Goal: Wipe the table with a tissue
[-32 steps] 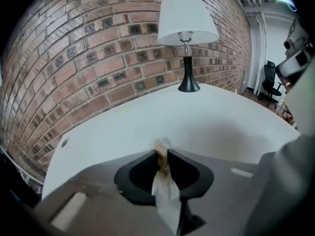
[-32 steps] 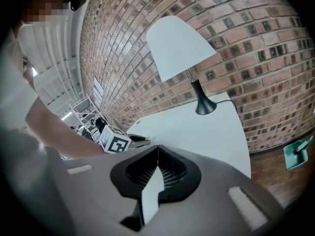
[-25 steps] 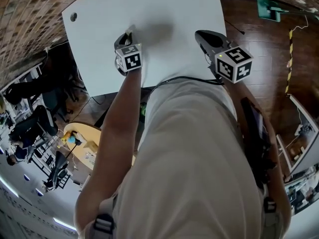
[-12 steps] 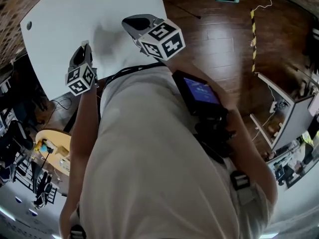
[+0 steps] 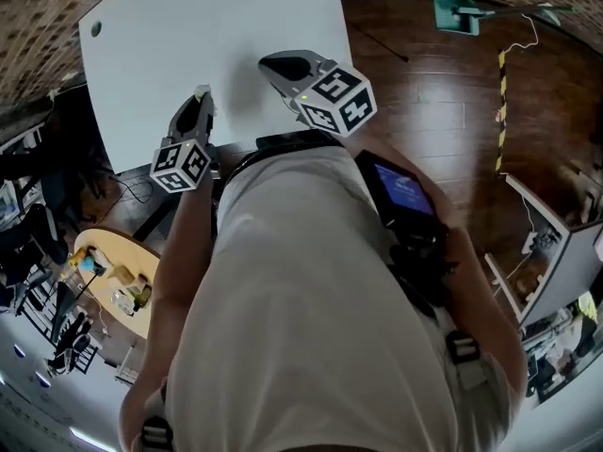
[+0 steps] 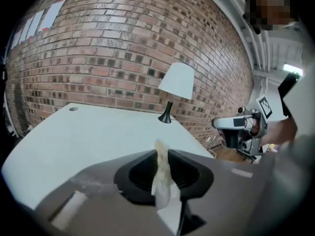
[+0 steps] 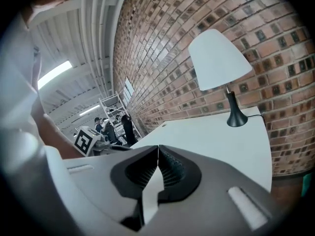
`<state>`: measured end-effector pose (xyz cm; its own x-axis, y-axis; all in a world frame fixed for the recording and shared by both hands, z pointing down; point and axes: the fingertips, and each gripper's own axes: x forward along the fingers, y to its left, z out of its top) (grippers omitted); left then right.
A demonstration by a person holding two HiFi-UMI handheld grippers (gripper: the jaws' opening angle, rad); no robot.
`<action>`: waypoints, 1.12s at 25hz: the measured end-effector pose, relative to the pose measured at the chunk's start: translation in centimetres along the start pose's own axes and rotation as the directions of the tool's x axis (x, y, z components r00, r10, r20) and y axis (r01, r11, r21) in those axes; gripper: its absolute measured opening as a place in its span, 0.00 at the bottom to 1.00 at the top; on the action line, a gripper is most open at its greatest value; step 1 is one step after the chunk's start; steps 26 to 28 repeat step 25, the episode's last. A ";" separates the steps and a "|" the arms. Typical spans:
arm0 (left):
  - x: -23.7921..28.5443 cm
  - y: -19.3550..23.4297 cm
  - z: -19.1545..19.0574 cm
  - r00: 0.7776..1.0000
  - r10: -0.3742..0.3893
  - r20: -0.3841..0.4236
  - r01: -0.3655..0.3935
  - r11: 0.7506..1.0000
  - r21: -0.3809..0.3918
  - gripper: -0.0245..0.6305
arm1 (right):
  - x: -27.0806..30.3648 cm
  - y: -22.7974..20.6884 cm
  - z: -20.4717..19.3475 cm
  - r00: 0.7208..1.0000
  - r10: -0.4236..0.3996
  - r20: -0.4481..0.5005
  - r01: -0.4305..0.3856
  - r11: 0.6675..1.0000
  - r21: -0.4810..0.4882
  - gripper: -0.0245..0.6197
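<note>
**Tissue pinched, but off the table**

The worry from where I stand is how little tissue (image 6: 161,177) pokes out past the fingers of the left gripper (image 6: 162,157). Bring it down flat and, I reckon, the hard tips would rub the white table (image 5: 188,36) instead of the paper. The thin wad could also drag free on the first stroke. A long sweep could nudge the table lamp (image 6: 176,85) at the far end.

The tissue stands squeezed between the left fingers, which are narrowed onto it, with a small tuft above and the rest trailing below. It hangs by the table's near edge, seemingly clear of the surface. The right gripper (image 7: 157,154) has its fingers pressed together on nothing.
</note>
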<state>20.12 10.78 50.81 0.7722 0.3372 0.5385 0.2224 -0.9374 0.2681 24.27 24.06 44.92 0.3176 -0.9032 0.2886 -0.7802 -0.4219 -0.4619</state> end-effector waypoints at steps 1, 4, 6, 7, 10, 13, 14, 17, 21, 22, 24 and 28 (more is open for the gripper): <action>-0.1 -0.5 -0.1 1.000 -0.026 0.015 0.026 1.000 -0.005 0.15 | -0.5 0.5 -0.1 1.000 -0.003 0.008 0.003 1.000 -0.016 0.05; -1.4 -0.9 0.5 0.994 -0.092 0.057 0.092 0.996 0.005 0.15 | -0.8 2.6 0.2 0.999 -0.020 0.037 0.022 0.998 -0.054 0.05; -2.9 -0.7 1.0 0.989 -0.121 0.086 0.120 0.993 0.022 0.15 | -0.5 4.3 0.6 0.998 -0.024 0.056 0.028 0.998 -0.065 0.05; -3.7 -0.6 1.1 0.986 -0.132 0.100 0.130 0.991 0.028 0.15 | -0.4 5.1 0.7 0.998 -0.026 0.064 0.031 0.997 -0.071 0.05; -6.2 -0.3 0.9 0.978 -0.148 0.150 0.147 0.989 0.019 0.15 | -0.3 7.6 0.4 0.997 -0.017 0.081 0.024 0.996 -0.087 0.05; -9.0 0.7 0.1 0.971 -0.147 0.189 0.149 0.989 0.002 0.15 | 0.1 10.1 -0.5 0.996 -0.014 0.092 0.020 0.998 -0.059 0.05; -10.1 1.1 0.1 0.969 -0.147 0.197 0.150 0.989 0.001 0.15 | 0.3 10.9 -0.7 0.995 -0.019 0.096 0.023 0.999 -0.042 0.05; -12.6 1.8 1.3 0.963 -0.164 0.212 0.165 0.986 0.013 0.15 | 0.9 12.9 0.0 0.994 -0.036 0.100 0.037 0.999 -0.004 0.05; -14.4 3.1 5.0 0.958 -0.186 0.219 0.186 0.982 0.023 0.15 | 2.3 14.3 3.6 0.993 -0.047 0.112 0.045 0.999 0.021 0.05; -14.9 3.3 5.8 0.957 -0.184 0.223 0.183 0.983 0.024 0.15 | 2.6 14.7 4.5 0.992 -0.046 0.115 0.044 0.999 0.018 0.05; -15.9 3.8 7.2 0.956 -0.174 0.235 0.174 0.985 0.023 0.15 | 3.2 15.6 6.3 0.992 -0.038 0.121 0.038 0.999 0.003 0.05; -16.5 4.1 7.9 0.956 -0.169 0.241 0.169 0.985 0.022 0.15 | 3.5 16.1 7.2 0.992 -0.033 0.123 0.034 0.999 -0.007 0.05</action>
